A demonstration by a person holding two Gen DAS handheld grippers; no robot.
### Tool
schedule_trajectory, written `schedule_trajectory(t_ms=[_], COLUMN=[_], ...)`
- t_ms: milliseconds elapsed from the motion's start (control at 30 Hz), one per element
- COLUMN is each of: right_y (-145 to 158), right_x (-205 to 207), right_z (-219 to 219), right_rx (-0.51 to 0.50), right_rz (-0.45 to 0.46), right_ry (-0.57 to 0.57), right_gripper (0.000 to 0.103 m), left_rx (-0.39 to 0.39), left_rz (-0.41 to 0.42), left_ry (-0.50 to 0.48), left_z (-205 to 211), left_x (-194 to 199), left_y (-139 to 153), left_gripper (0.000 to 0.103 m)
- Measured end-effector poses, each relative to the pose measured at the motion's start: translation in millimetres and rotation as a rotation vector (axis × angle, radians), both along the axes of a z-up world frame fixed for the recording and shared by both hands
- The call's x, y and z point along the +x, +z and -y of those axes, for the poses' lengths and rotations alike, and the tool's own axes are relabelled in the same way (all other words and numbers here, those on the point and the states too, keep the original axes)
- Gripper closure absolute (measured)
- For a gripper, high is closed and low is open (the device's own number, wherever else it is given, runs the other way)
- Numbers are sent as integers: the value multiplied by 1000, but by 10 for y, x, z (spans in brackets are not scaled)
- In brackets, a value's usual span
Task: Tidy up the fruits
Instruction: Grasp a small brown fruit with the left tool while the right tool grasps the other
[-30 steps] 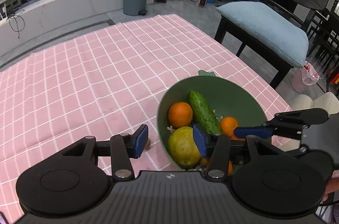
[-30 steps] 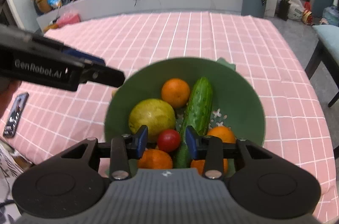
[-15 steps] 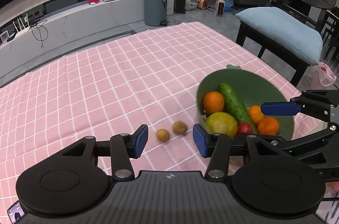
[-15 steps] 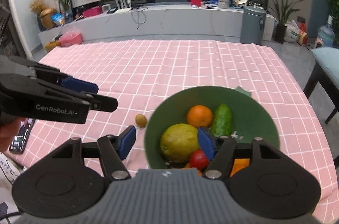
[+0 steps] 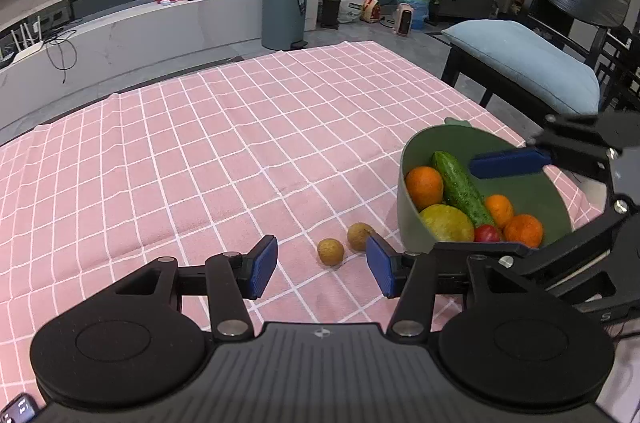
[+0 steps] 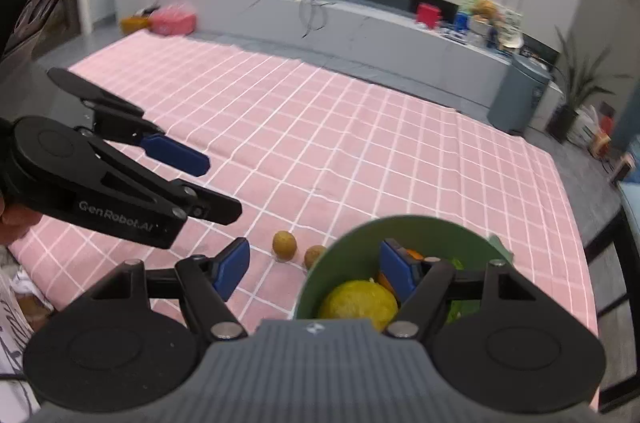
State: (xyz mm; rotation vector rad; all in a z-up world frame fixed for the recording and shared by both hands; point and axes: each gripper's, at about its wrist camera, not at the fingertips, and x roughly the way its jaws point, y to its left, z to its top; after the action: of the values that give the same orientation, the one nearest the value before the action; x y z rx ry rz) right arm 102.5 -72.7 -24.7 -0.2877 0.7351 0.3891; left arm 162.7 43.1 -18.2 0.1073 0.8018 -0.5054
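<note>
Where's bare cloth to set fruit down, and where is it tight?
Free: the pink checked tablecloth from the two small brown fruits out to its far edge and left side. Crowded: the green bowl by the right edge, full of produce, with the brown fruits just left of it and the right gripper straddling its rim.

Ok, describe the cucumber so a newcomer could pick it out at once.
On the pink checked tablecloth stands a green bowl full of produce. Inside it the cucumber lies slanted between an orange and two smaller oranges, above a yellow-green round fruit. It is the only long, dark green, bumpy thing there; everything around it is round.
</note>
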Motion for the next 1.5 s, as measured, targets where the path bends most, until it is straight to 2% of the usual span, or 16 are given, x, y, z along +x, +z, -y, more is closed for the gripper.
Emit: schedule_trajectory(t_ms=[200,300,433,567,667,767,933,1033,1133,1367,1500], right_y=[-70,-111,-181,-299,-377,-454,-580,-638,-704,-779,-815], right_x=[222,340,481,626,776,882,1004,1052,1098,1128,1134], right_z=[-202,-277,-403,-498,-517,-541,-625,-661,-674,-645,-636], right_rx=[-122,-175,-244,-354,-403,-441,-490,-520,-532,-536,-541], right_rz=[-12,-34,-64,-131,-209,-261,-330,-346,-366,-362,-354], right_ry=[134,199,301,408,444,483,519,532,535,529,521], right_gripper=[36,44,49,58,66,67,68,69,77,76,81], left_rx=[-28,-55,-80,-82,-90,-82,-83,-85,-86,-105,-111], left_rz=[-19,-49,-84,-107,-125,-143,-198,-217,-220,-227,-230], left_ry=[-33,-35,-62,-92,-98,-104,-92,-98,-101,-95,-93], left_z=[-97,-144,-138,-62,7,66,86,88,103,114,93], left_x=[92,149,236,325,411,484,586,612,617,678,667], left_y=[-179,-280,-407,-506,-553,-605,-703,-734,-746,-762,-750], left_gripper=[42,43,47,49,50,53,60,61,63,64,64])
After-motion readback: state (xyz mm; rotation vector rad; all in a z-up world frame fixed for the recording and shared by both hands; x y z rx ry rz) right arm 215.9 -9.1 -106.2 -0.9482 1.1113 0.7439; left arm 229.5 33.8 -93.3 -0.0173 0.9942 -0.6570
